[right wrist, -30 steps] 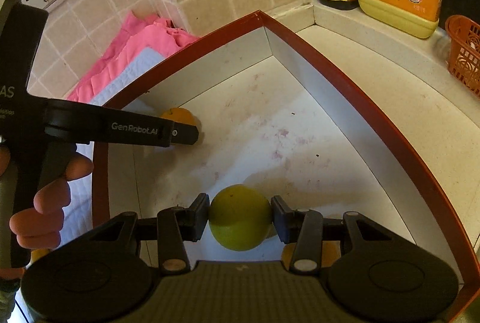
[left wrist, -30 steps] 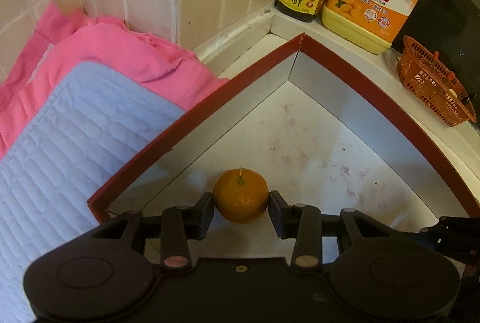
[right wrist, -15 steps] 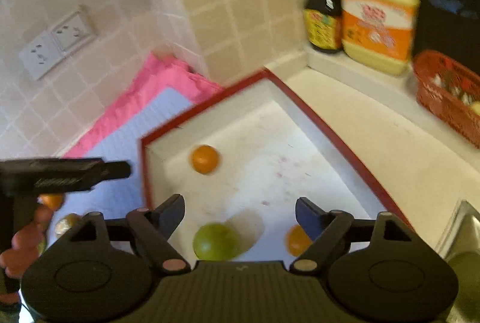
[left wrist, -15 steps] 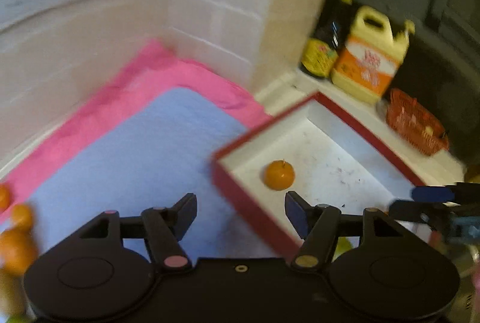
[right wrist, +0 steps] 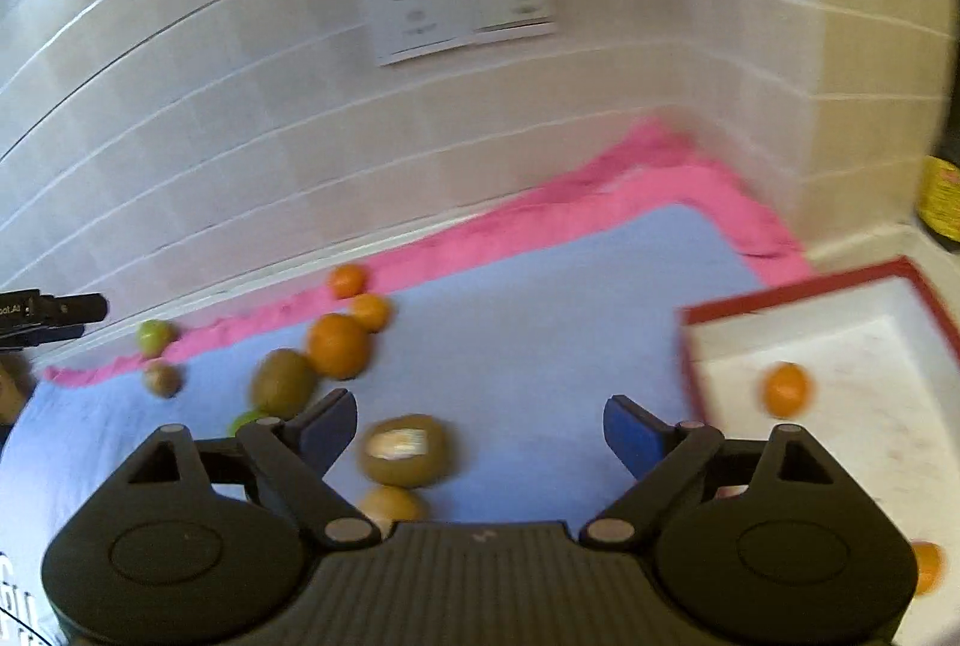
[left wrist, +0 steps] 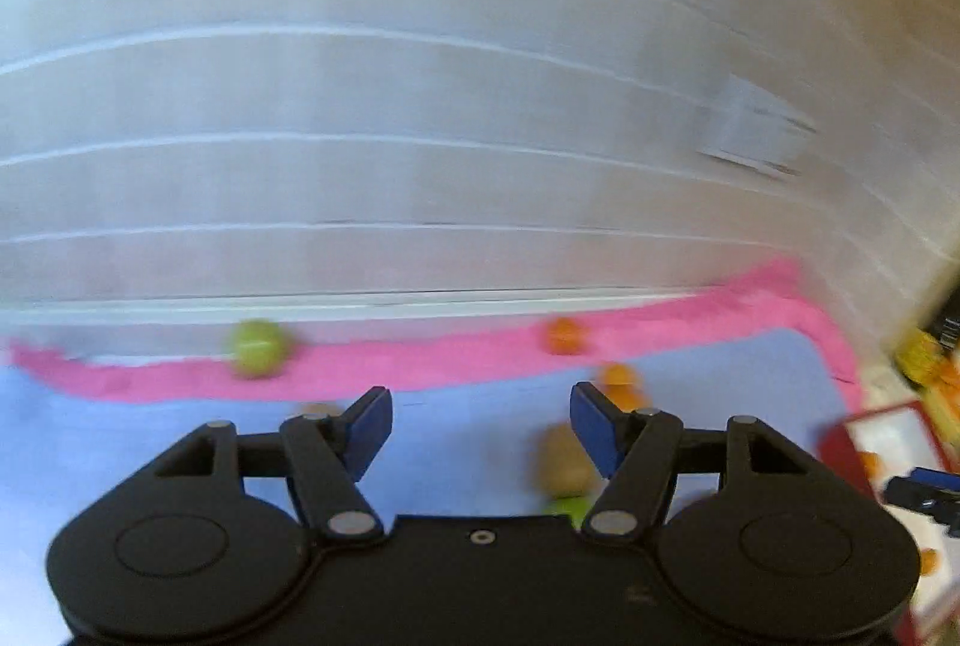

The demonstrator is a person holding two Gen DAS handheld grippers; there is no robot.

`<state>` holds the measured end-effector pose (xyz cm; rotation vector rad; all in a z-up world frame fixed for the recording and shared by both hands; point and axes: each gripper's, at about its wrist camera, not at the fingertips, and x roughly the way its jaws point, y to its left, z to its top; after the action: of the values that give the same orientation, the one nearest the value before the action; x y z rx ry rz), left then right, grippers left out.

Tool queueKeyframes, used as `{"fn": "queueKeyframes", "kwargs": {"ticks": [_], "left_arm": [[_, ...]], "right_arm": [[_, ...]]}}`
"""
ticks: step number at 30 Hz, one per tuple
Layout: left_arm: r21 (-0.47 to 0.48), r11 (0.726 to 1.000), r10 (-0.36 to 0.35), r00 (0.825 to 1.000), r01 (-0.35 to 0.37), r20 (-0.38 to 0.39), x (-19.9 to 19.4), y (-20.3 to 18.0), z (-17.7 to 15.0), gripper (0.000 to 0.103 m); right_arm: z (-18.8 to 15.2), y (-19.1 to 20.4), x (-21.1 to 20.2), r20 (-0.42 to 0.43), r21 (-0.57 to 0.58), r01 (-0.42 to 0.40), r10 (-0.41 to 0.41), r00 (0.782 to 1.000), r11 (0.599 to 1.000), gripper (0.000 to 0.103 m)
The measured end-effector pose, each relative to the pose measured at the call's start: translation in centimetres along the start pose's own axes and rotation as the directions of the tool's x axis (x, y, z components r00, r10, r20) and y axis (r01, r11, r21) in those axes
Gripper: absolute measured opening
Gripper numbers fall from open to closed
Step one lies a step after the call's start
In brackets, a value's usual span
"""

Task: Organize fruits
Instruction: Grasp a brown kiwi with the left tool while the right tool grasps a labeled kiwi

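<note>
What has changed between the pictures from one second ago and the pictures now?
Both grippers let go of their fruit into the red-rimmed tray and swung away to the blue mat. The left gripper released an orange, the right gripper a green fruit; their jaws have just been opening and are empty. The loose fruit on the mat seems unmoved.

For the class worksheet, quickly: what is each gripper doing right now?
Left gripper: open, holding nothing; jaws just opened.
Right gripper: open, holding nothing; jaws just opened.
</note>
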<state>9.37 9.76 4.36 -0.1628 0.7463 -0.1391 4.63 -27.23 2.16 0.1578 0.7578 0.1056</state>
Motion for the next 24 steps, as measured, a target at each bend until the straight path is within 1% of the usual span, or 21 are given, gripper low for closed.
{"fn": "queueKeyframes", "kwargs": {"ticks": [3, 4, 5, 7, 9, 10, 14, 17, 19, 21, 23, 24], "left_arm": [[-0.015, 0.995, 0.098, 0.995, -0.098, -0.028, 0.6, 3.6, -1.6, 0.078], [-0.025, 0.993, 0.114, 0.992, -0.116, -0.045, 1.1, 4.3, -2.2, 0.078], [-0.039, 0.991, 0.123, 0.991, -0.125, -0.059, 1.7, 5.2, -2.7, 0.078], [-0.071, 0.991, 0.110, 0.991, -0.116, -0.077, 3.1, 6.7, -3.1, 0.078], [-0.069, 0.990, 0.113, 0.990, -0.119, -0.086, 4.6, 7.6, -3.0, 0.078], [-0.057, 0.990, 0.122, 0.988, -0.127, -0.091, 5.7, 7.5, -2.9, 0.078], [-0.035, 0.994, 0.099, 0.986, -0.105, -0.134, 9.9, 6.5, -2.6, 0.078], [0.013, 0.984, 0.175, 0.970, -0.175, -0.168, 13.0, 5.6, -3.1, 0.078], [0.024, 0.985, 0.170, 0.967, -0.169, -0.191, 14.1, 5.3, -3.5, 0.078], [0.028, 0.988, 0.153, 0.965, -0.151, -0.211, 15.1, 5.2, -3.7, 0.078], [0.045, 0.985, 0.175, 0.961, -0.169, -0.214, 15.8, 4.9, -3.9, 0.078], [0.053, 0.983, 0.183, 0.960, -0.176, -0.211, 16.1, 4.9, -3.8, 0.078]], "right_arm": [[-0.3, 2.0, 2.3, -0.024, 0.003, -0.025, 0.025, 0.999, 1.000, 0.091], [-0.4, 2.5, 3.1, -0.041, 0.010, -0.023, 0.023, 0.999, 1.000, 0.091], [-0.5, 2.8, 3.8, -0.058, 0.016, -0.018, 0.019, 0.998, 1.000, 0.091], [-0.5, 3.0, 5.5, -0.093, 0.029, 0.004, -0.001, 0.996, 1.000, 0.091], [-0.8, 3.2, 6.7, -0.127, 0.028, 0.026, -0.022, 0.992, 0.999, 0.091], [-1.0, 3.3, 7.2, -0.138, 0.022, 0.035, -0.032, 0.990, 0.999, 0.091], [-1.4, 3.6, 8.9, -0.174, -0.016, 0.065, -0.067, 0.982, 0.998, 0.091], [-1.8, 3.3, 9.7, -0.195, 0.000, 0.045, -0.044, 0.980, 0.999, 0.091], [-2.0, 3.0, 10.2, -0.200, 0.018, 0.040, -0.036, 0.979, 0.999, 0.091], [-2.1, 2.8, 10.8, -0.219, 0.015, 0.056, -0.052, 0.974, 0.998, 0.092], [-2.3, 2.7, 11.7, -0.238, 0.006, 0.080, -0.076, 0.968, 0.997, 0.092], [-2.4, 2.6, 12.1, -0.251, 0.007, 0.080, -0.076, 0.965, 0.997, 0.092]]}}
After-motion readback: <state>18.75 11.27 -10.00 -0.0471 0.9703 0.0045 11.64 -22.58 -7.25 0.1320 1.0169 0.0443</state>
